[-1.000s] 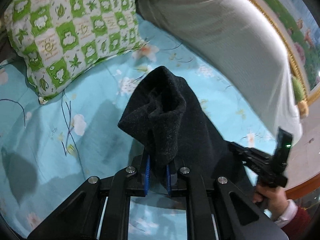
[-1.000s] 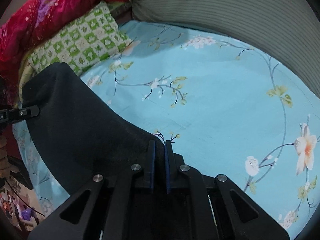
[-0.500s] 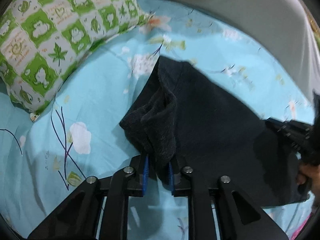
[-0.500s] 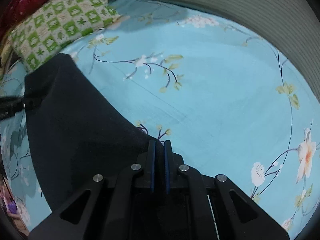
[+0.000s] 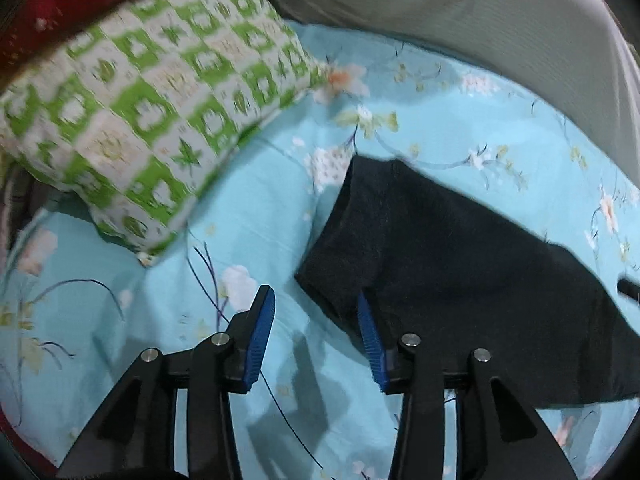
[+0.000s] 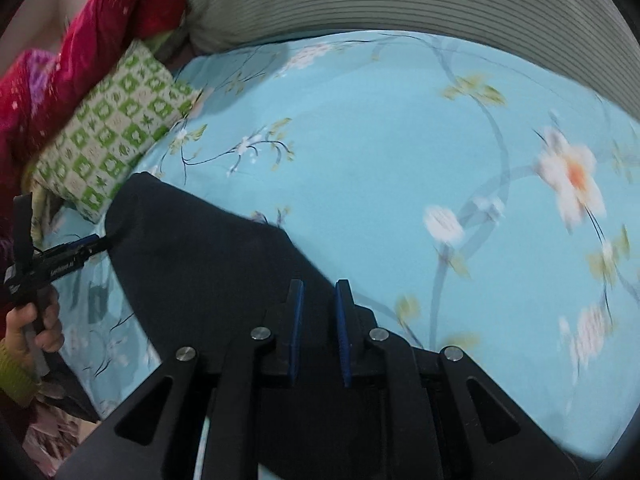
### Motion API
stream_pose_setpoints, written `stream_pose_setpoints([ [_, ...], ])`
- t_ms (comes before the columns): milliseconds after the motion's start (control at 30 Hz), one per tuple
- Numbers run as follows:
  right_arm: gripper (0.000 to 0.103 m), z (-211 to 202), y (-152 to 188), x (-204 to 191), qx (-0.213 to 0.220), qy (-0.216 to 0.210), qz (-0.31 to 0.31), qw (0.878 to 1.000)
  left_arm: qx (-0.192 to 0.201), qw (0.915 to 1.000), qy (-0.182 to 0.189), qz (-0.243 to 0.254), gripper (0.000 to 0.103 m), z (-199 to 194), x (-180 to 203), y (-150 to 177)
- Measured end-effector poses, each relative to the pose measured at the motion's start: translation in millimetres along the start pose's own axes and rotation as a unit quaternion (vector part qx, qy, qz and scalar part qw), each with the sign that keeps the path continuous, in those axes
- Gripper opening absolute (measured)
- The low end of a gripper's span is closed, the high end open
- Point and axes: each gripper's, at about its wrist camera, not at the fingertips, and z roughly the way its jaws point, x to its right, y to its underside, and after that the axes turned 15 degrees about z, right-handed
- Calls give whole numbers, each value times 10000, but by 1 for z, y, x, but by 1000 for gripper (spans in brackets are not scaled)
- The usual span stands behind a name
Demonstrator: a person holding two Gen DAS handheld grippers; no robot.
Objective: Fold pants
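Pants (image 5: 460, 280) lie flat on the bed (image 5: 260, 220), dark fabric folded into a roughly rectangular slab on the light-blue floral sheet, near corner just beside the green-and-white checked pillow (image 5: 160, 100). Left tool (image 5: 316, 316) is spread wide: blue pads apart, sheet visible between them, right pad touching the near edge of the pants, left pad over bare sheet, nothing pinched. Right tool (image 6: 318, 308) sits over the opposite edge of the pants (image 6: 208, 260), pads parted with a narrow gap; dark fabric shows in and under the gap, but it doesn't look clamped. In the right wrist view the left tool (image 6: 100, 242) shows at the far corner of the pants, tip at the fabric edge, held by the left hand (image 6: 34, 320). Red patterned blanket (image 6: 80, 60) is bunched behind the pillow (image 6: 112, 136); a grey striped cushion (image 6: 400, 0) runs along the far side of the bed (image 6: 400, 140). Both views are motion-blurred.
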Motion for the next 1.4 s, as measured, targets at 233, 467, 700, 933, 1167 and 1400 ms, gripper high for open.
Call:
stream_pose_setpoints([
  [233,18,-47,53,48,159,91,707,9973,254,9978,581,205,49,-21,35,-26],
  [467,20,-85,106,98,308,383,1560,9865,262,9825,1401,1195,53,-25,130,-48],
  [700,44,-126,153,135,717,529,2341,9681,148,9505,2133,2256,54,-30,235,-52],
  [933,44,-148,178,164,955,684,2916,9493,-5,9064,2695,3254,57,-43,331,-46],
  [1167,44,-159,195,194,1130,759,3619,9222,-235,8618,3109,4001,60,-46,405,-42],
  [1400,48,-163,210,225,1299,519,4475,8833,-474,8207,3376,4585,61,-40,478,-42],
])
